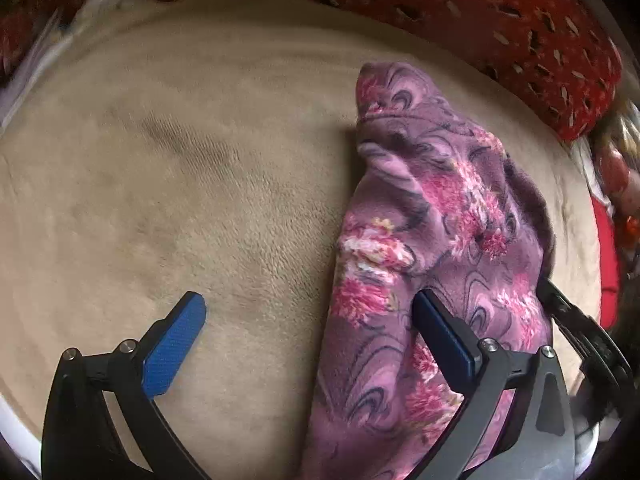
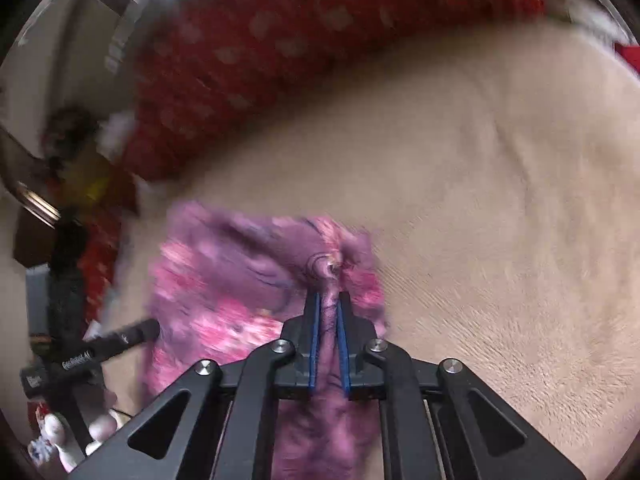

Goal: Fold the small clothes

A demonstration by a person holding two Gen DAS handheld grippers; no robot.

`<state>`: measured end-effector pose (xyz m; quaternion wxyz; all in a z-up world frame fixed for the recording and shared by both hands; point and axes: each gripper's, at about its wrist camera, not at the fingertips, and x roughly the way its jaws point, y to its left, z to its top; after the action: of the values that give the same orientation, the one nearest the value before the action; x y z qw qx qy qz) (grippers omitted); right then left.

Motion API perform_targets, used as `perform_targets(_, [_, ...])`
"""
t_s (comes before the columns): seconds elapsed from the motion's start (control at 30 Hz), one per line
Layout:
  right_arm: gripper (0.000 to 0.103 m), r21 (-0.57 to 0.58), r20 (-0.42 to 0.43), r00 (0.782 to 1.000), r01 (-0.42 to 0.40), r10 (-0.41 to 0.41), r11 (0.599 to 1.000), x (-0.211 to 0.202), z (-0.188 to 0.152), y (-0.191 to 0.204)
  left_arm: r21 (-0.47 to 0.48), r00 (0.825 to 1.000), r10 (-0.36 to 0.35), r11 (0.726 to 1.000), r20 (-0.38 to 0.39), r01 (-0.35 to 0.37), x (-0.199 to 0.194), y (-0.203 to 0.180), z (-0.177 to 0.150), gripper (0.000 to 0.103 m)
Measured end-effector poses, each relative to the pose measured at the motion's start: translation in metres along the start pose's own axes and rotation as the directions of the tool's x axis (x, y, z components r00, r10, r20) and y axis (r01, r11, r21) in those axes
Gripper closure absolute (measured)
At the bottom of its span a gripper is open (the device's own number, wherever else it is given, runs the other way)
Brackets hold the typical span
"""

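A small purple fleece garment with pink flowers lies bunched on the beige blanket, at the right of the left wrist view. My left gripper is open, its right finger over the garment and its left finger over bare blanket. In the right wrist view my right gripper is shut on a pinched fold of the same garment, which hangs and trails to the left, blurred. The left gripper's body shows at the lower left there.
A red patterned cushion or cover runs along the far edge of the blanket and also shows in the right wrist view. Clutter and red items sit at the right edge. Beige blanket spreads right of the right gripper.
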<state>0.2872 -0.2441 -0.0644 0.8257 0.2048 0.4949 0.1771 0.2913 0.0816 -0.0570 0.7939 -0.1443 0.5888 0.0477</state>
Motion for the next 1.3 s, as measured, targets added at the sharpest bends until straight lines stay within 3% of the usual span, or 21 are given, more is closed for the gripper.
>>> perform_targets(0.03, [0.087,0.001,0.020,1.000,-0.008,0.008,1.000,-0.011,0.000,0.003,-0.008,1.000,-0.022,1.000,0.006,0.022,-0.006,0.002,-0.001,0.000])
perform_targets(0.17, [0.086,-0.126,0.098,0.992,-0.063,0.075,0.990,-0.054,-0.019,0.028,0.020,0.996,-0.061,0.998,0.069,0.060,-0.034,0.006,-0.029,0.000])
perform_targets(0.2, [0.081,-0.151,0.095,0.992,-0.073,0.087,0.986,-0.058,-0.026,0.032,0.032,0.996,-0.053,0.998,0.072,0.051,-0.034,0.004,-0.036,0.000])
perform_targets(0.27, [0.071,-0.208,0.048,0.998,-0.025,0.036,0.978,-0.048,-0.044,0.035,0.070,0.999,-0.022,0.997,0.037,0.020,-0.022,-0.003,-0.051,0.000])
perform_targets(0.33, [0.071,-0.257,-0.024,0.997,0.066,-0.074,0.964,-0.026,-0.060,0.031,0.083,1.000,0.001,0.997,0.000,-0.001,-0.014,-0.007,-0.062,0.000])
perform_targets(0.43, [0.068,-0.225,0.011,0.999,0.048,-0.046,0.973,-0.051,-0.067,0.033,0.094,0.999,-0.020,0.995,0.047,0.015,-0.037,-0.007,-0.076,0.000])
perform_targets(0.5, [0.068,-0.244,0.030,0.999,0.043,-0.037,0.969,-0.067,-0.082,0.032,0.117,0.997,0.018,0.993,0.074,-0.027,-0.044,-0.010,-0.092,0.000])
perform_targets(0.57, [0.060,-0.264,-0.023,0.993,0.103,-0.113,0.959,-0.059,-0.101,0.023,0.141,0.997,0.059,0.988,0.044,-0.064,-0.031,-0.011,-0.103,0.000])
perform_targets(0.6, [0.052,-0.243,-0.039,0.993,0.101,-0.113,0.965,-0.051,-0.106,0.020,0.125,0.997,0.060,0.990,0.052,-0.066,-0.031,-0.009,-0.108,0.000])
perform_targets(0.7, [0.047,-0.152,-0.031,0.996,0.079,-0.085,0.985,-0.069,-0.117,0.007,0.087,0.997,0.042,0.995,0.057,-0.047,-0.043,-0.006,-0.117,0.000])
perform_targets(0.9, [0.047,-0.210,-0.014,0.983,0.175,-0.182,0.962,-0.100,-0.148,0.013,0.176,0.978,0.109,0.974,0.177,-0.141,-0.079,-0.018,-0.153,0.000])
perform_targets(1.3, [0.046,-0.195,0.041,0.986,0.166,-0.161,0.967,-0.137,-0.179,0.035,0.241,0.974,0.049,0.965,0.222,-0.103,-0.120,-0.004,-0.191,0.000])
